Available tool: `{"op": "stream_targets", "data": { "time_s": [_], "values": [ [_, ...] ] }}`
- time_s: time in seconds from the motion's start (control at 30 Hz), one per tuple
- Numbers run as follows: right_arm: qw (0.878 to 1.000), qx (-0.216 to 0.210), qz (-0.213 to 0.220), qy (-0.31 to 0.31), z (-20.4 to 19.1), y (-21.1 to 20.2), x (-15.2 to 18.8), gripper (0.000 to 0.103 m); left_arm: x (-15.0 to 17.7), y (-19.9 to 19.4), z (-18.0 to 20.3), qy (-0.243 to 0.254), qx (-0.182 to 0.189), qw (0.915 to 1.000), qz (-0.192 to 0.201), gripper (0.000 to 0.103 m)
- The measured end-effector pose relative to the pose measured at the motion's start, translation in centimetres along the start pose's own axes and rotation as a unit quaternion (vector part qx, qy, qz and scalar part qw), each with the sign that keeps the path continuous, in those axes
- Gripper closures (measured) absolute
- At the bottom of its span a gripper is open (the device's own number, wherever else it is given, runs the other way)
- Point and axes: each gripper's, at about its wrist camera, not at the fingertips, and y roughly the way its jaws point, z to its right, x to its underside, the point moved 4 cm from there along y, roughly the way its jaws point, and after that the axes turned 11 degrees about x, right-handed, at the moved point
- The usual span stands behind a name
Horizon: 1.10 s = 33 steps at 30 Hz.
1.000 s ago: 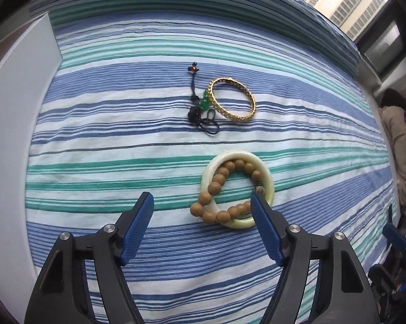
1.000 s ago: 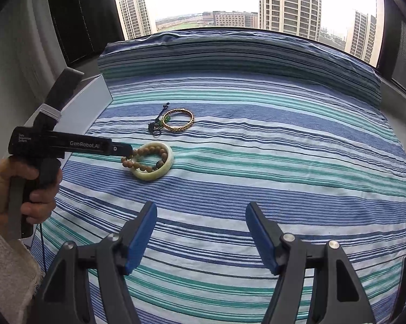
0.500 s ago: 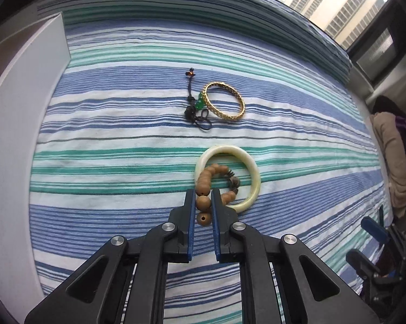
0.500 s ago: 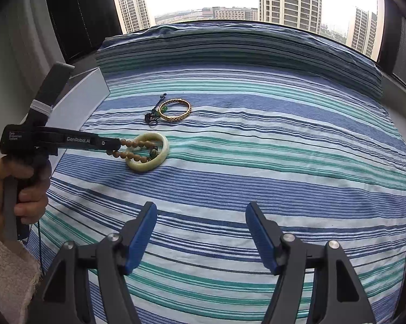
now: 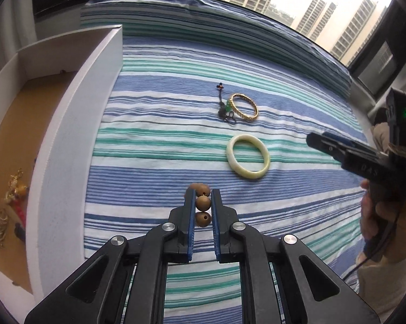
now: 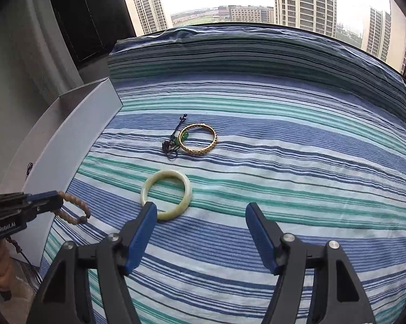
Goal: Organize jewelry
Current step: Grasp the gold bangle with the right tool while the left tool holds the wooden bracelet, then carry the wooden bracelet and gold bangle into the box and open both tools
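Now the left claw [image 5: 203,197] is squeezed tight on a string of round brown wooden beads [image 5: 203,203], held up over the striped blue, green and white bed [image 5: 154,162] near its left edge, beside the white box [image 5: 68,124]. The right claw [image 6: 200,216] is spread wide, holding nothing, just above the pale green stone ring [image 6: 166,194]. Farther back lie a shiny gold bangle [image 6: 198,142] and a dark cord charm [image 6: 173,143], touching.

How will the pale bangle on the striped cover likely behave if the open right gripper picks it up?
The pale bangle looks like a solid, glossy ring, so it is probably stiff and may slip between the right gripper's fingers. It lies flat on the soft striped cover, so a push should slide it rather than roll it. If stone, it could crack when dropped.
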Motion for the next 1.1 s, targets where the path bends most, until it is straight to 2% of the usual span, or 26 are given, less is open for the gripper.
{"op": "stream_targets", "data": {
  "time_s": [0.13, 0.2, 0.27, 0.4, 0.57, 0.6, 0.63, 0.67, 0.73, 0.83, 0.97, 1.1],
  "values": [
    [0.998, -0.056, -0.04, -0.007, -2.0, 5.0, -5.0, 0.034, 0.7, -0.8, -0.7, -0.009, 0.003, 0.9999, 0.005, 0.094],
    [0.996, -0.065, -0.06, -0.024, -3.3, 7.4, -6.7, 0.043, 0.9, -0.9, -1.0, -0.011, 0.003, 0.9999, 0.005, 0.094],
    [0.995, -0.053, -0.076, -0.042, -4.5, 9.6, -7.6, 0.06, 1.1, -0.9, -1.2, -0.012, 0.003, 0.9999, 0.005, 0.094],
    [0.992, -0.03, -0.102, -0.069, -6.3, 13.0, -8.0, 0.06, 0.9, -1.0, -1.3, -0.013, 0.002, 0.9999, 0.007, 0.094],
    [0.987, -0.015, -0.121, -0.106, -8.1, 15.8, -7.6, 0.067, 0.5, -1.0, -1.5, -0.019, 0.006, 0.9997, 0.01, 0.094],
    [0.987, -0.015, -0.119, -0.109, -8.3, 16.0, -7.5, 0.067, 0.5, -1.0, -1.5, -0.02, 0.007, 0.9997, 0.011, 0.094],
    [0.987, -0.017, -0.116, -0.11, -8.5, 16.0, -7.5, 0.073, 0.5, -0.9, -1.4, -0.02, 0.007, 0.9997, 0.011, 0.094],
    [0.987, -0.017, -0.119, -0.111, -8.5, 16.0, -7.5, 0.095, 0.5, -0.9, -1.4, -0.018, 0.006, 0.9997, 0.012, 0.094],
    [0.987, -0.009, -0.122, -0.105, -8.0, 15.8, -7.3, 0.098, 0.6, -0.9, -1.2, -0.015, 0.004, 0.9998, 0.012, 0.094],
    [0.99, -0.02, -0.113, -0.084, -7.2, 14.6, -6.9, 0.098, 0.8, -0.7, -1.0, -0.015, 0.004, 0.9998, 0.011, 0.094],
    [0.993, -0.041, -0.096, -0.051, -5.4, 12.0, -6.3, 0.098, 1.2, -1.2, -0.5, -0.012, 0.008, 0.9998, 0.013, 0.094],
    [0.993, -0.059, -0.083, -0.053, -4.4, 8.5, -4.8, 0.098, 1.7, -2.3, 0.3, -0.005, 0.013, 0.9997, 0.019, 0.094]
  ]
}}
